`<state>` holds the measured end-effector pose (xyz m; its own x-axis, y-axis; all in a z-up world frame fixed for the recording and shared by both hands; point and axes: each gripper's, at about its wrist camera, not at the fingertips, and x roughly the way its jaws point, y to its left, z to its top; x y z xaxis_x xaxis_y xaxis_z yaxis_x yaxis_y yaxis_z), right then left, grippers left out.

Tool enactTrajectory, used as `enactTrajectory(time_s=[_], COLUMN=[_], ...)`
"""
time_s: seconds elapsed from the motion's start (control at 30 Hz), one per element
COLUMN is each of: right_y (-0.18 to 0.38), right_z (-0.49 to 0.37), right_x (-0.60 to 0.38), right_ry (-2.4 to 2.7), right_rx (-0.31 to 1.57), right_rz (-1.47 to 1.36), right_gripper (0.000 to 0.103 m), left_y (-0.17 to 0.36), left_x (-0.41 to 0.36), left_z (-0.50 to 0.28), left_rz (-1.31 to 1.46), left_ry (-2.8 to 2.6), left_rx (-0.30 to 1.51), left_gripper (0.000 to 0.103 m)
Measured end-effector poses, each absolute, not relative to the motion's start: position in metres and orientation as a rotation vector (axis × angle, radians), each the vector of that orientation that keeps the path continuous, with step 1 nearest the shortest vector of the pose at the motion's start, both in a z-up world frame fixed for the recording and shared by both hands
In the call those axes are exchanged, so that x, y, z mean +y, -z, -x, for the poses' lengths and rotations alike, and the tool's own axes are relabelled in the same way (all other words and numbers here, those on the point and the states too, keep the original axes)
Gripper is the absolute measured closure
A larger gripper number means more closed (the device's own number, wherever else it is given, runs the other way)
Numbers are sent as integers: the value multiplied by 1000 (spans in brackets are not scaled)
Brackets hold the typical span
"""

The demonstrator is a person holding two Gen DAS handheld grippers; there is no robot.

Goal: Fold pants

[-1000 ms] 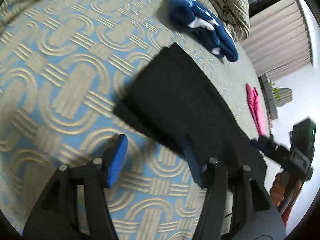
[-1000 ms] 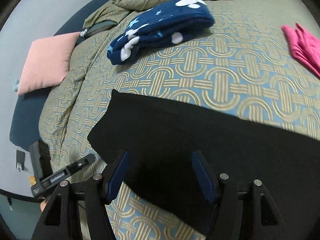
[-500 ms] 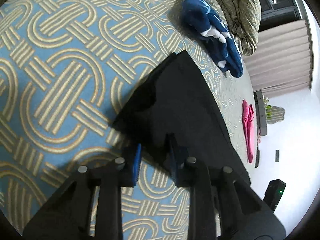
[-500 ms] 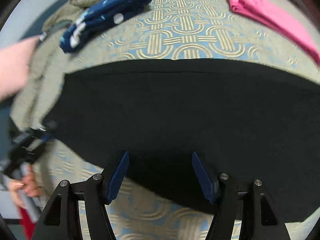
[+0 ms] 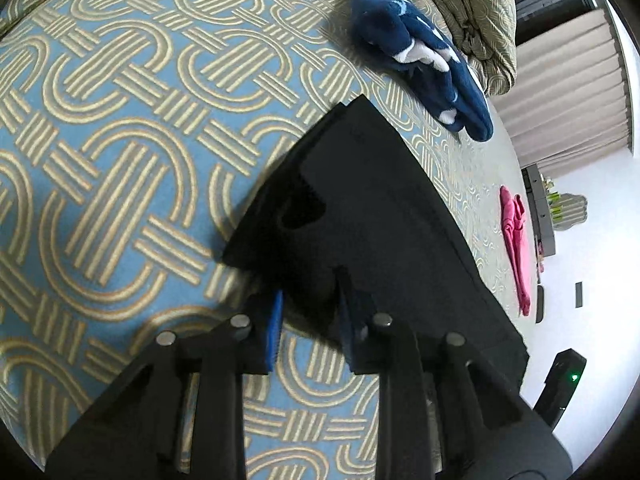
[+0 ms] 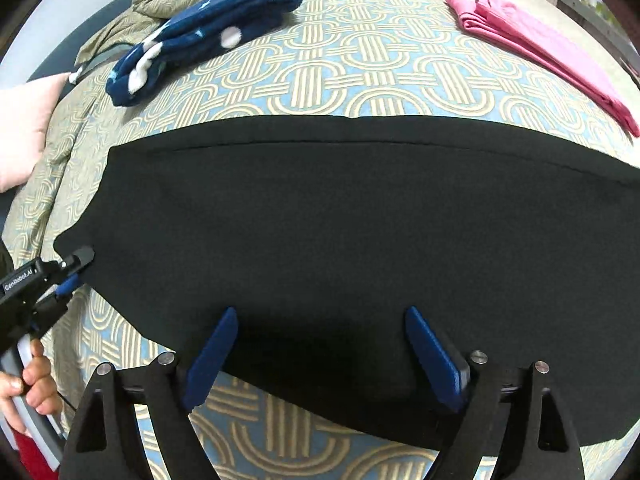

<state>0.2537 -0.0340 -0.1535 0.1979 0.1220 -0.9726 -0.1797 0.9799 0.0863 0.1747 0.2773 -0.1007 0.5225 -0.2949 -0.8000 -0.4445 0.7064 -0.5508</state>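
Black pants (image 5: 380, 220) lie flat along the patterned bed cover (image 5: 100, 140), folded lengthwise. My left gripper (image 5: 310, 300) is shut on their near corner, with fabric pinched between the blue pads. In the right wrist view, the same gripper (image 6: 76, 268) bites the pants' (image 6: 340, 220) left corner, held by a hand (image 6: 24, 384). My right gripper (image 6: 320, 320) points steeply down over the near edge of the pants. Its jaws are opening wide, and its pads hover over the cloth without pressing it. Its body (image 5: 564, 380) shows at the left wrist view's lower right.
A navy fleece garment with white spots (image 6: 208, 36) lies beyond the pants, with a folded pink garment (image 6: 540, 52) to the right. A crumpled olive quilt (image 5: 460, 0) is at the bed's far end and a pink pillow (image 6: 24, 128) at the left. Curtains (image 5: 572, 92) hang beyond.
My left gripper went from wide open to shut on the pants' corner. My right gripper dropped closer over the pants, tilted more downward, and its jaws spread wider.
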Motion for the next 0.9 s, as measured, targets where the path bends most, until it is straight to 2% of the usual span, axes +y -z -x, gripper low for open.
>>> enactTrajectory(time_s=[0.1,0.47,0.5,0.53,0.63,0.7,0.73,0.8,0.9], right_y=[157,157,156,154,147,143,140,137,131], right_z=[-255,-248,-246,-245,-243,-243,-244,-246,-248], right_x=[-32,-33,-35,-38,-49,-61,-69,-86,-119], right_ry=[-253,-251,-250,-244,-219,-208,-206,-209,-194], right_rx=[1374,1353,1350,1347,1339,1336,1340,1347,1355], right_rz=[77,129,126,120,88,58,31,-34,-135], right_gripper=[5,5,6,8,24,42,47,63,75], left_y=[100,100,98,95,85,75,69,52,25], left_x=[274,276,275,273,264,257,252,239,218], left_z=[-177,-182,-183,-184,-185,-186,-188,-192,-197], left_rz=[792,827,802,778,710,647,602,506,386], left_ry=[-110,-121,-122,-122,-131,-152,-164,-179,-170], left_rx=[1054,1059,1059,1056,1035,1024,1019,995,951], left_gripper=[76,73,87,95,97,98,98,98,98])
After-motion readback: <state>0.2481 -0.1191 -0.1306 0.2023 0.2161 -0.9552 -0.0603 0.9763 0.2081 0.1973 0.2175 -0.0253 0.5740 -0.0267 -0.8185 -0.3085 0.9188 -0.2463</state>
